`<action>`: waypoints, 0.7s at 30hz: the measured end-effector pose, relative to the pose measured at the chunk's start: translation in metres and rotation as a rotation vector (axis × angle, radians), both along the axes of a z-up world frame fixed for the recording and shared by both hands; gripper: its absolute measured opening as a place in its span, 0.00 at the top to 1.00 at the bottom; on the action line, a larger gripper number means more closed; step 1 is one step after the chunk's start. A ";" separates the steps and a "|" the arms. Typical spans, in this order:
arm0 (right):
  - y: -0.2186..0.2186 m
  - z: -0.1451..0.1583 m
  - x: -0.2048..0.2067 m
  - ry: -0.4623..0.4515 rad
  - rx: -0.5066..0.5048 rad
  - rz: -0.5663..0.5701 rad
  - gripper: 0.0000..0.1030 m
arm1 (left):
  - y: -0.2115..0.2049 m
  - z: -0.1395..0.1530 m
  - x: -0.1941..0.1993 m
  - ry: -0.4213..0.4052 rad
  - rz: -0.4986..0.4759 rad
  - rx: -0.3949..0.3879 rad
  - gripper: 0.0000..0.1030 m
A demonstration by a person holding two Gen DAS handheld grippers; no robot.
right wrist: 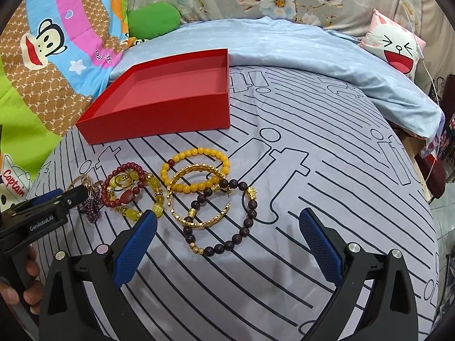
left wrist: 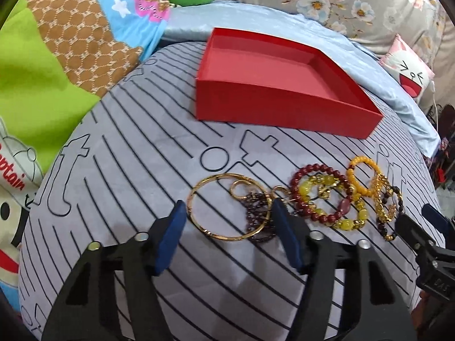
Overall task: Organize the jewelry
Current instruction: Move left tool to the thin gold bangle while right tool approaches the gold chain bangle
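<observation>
The jewelry lies in a loose cluster on the striped bed cover (right wrist: 284, 170), in front of an open red box (right wrist: 170, 91) that has nothing inside yet. I judge the sorting has not begun — every piece is outside the box.

The left hand-held gripper (left wrist: 227, 224) hangs low over the left end of the cluster with its blue fingers spread wide. Between them lie a thin gold hoop (left wrist: 227, 207) and a small dark purple beaded piece (left wrist: 257, 213) with gold rings, which partly overlaps the hoop. The right finger is just beside the dark red bead bracelet (left wrist: 318, 193). This position probably prepares a grasp of the hoop or the purple piece, because they are at the edge and easier to separate.

The right hand-held gripper (right wrist: 227, 233) is also wide open and holds nothing. Between its fingers I see a dark brown bead bracelet (right wrist: 241, 227) with gold spacers, and a gold open bangle (right wrist: 199, 196) that crosses it. An orange-yellow bead bracelet (right wrist: 196, 170) lies behind, touching the bangle. A yellow stone bracelet (right wrist: 148, 199) overlaps the dark red one, near the left finger.

Since the pieces overlap, a lifted bracelet may drag its neighbour — a risk for both sides. The box stands just behind the cluster, so the way to it is short.
</observation>
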State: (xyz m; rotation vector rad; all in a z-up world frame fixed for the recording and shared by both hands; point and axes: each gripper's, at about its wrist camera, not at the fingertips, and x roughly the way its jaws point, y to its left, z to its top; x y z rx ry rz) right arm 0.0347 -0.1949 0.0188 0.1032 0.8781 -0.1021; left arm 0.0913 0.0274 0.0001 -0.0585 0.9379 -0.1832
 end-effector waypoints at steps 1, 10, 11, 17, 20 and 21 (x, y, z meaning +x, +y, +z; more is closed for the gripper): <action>0.000 0.000 0.000 0.001 0.000 0.001 0.07 | -0.001 0.000 0.000 -0.002 -0.003 0.000 0.43; -0.007 0.002 -0.003 -0.002 -0.015 0.006 0.07 | 0.001 0.015 -0.008 -0.035 -0.013 -0.014 0.44; -0.009 0.003 -0.004 -0.003 -0.012 0.003 0.07 | 0.001 0.019 -0.011 -0.047 -0.015 -0.008 0.45; -0.013 0.009 -0.003 -0.016 0.004 -0.002 0.07 | 0.000 0.031 -0.020 -0.072 -0.037 0.004 0.45; -0.007 0.011 -0.001 -0.017 0.013 0.017 0.07 | 0.001 0.030 -0.023 -0.068 -0.040 0.003 0.46; -0.004 0.011 0.000 -0.017 0.024 0.029 0.07 | 0.002 0.030 -0.023 -0.065 -0.039 0.001 0.46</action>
